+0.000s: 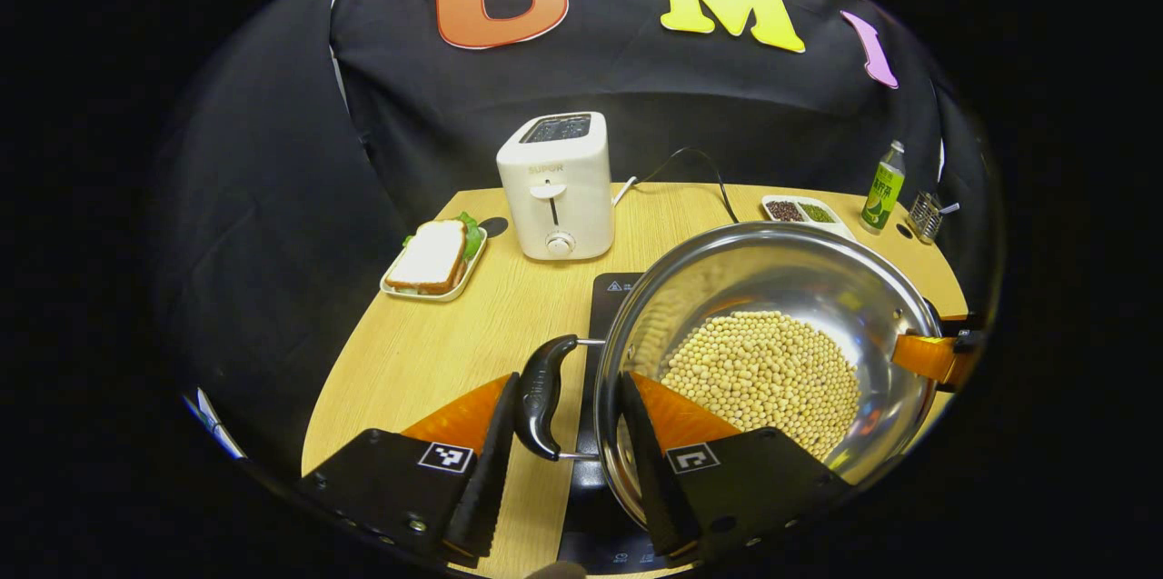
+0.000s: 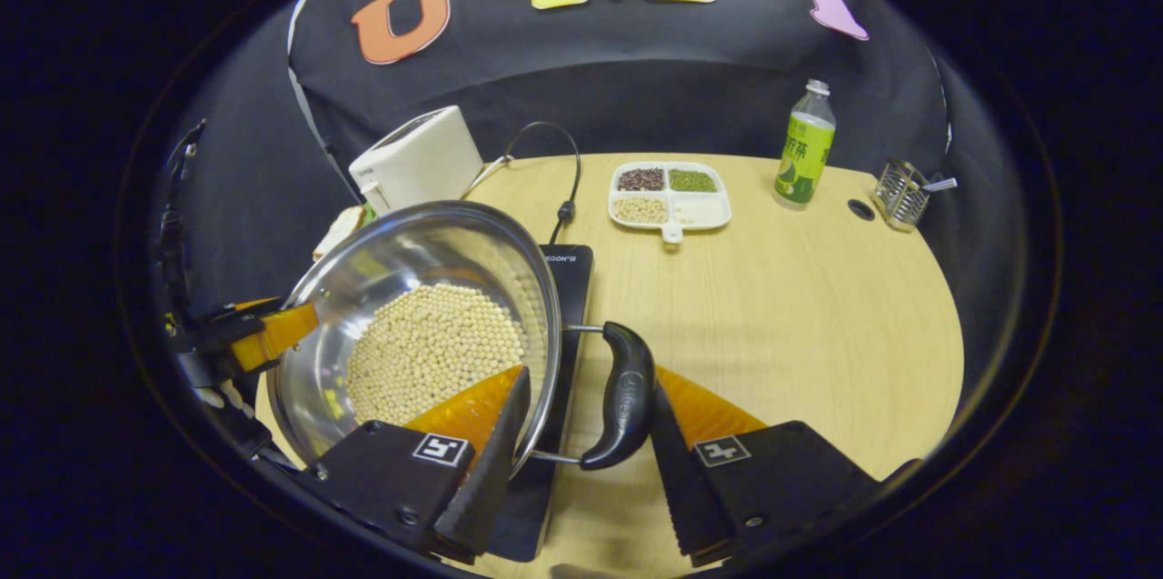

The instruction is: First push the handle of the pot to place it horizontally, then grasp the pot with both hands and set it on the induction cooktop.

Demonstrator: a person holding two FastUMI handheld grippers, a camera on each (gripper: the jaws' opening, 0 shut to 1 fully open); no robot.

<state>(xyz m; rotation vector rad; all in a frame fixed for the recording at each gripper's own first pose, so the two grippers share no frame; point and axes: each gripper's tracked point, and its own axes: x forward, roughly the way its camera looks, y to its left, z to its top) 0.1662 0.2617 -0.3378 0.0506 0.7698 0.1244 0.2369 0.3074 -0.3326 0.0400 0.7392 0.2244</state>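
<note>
Over the flat black induction cooktop (image 1: 607, 306) at lower centre of the left gripper view sits or hovers the round stainless-steel pot (image 1: 772, 361) half full of pale yellow beans (image 1: 763, 374); whether resting or just above, cannot tell. Handles already level, so the pushing step looks done; the two-handed carry looks nearly finished, with setting down and letting go apparently left. Left gripper (image 1: 563, 452) spread around the near black loop handle (image 1: 543, 397), one finger outside it, the other inside the pot rim. Same on the right: right gripper (image 2: 581, 447) spread, straddling the other black loop handle (image 2: 622, 397) at lower centre. Firm pinch on either handle: cannot tell.
</note>
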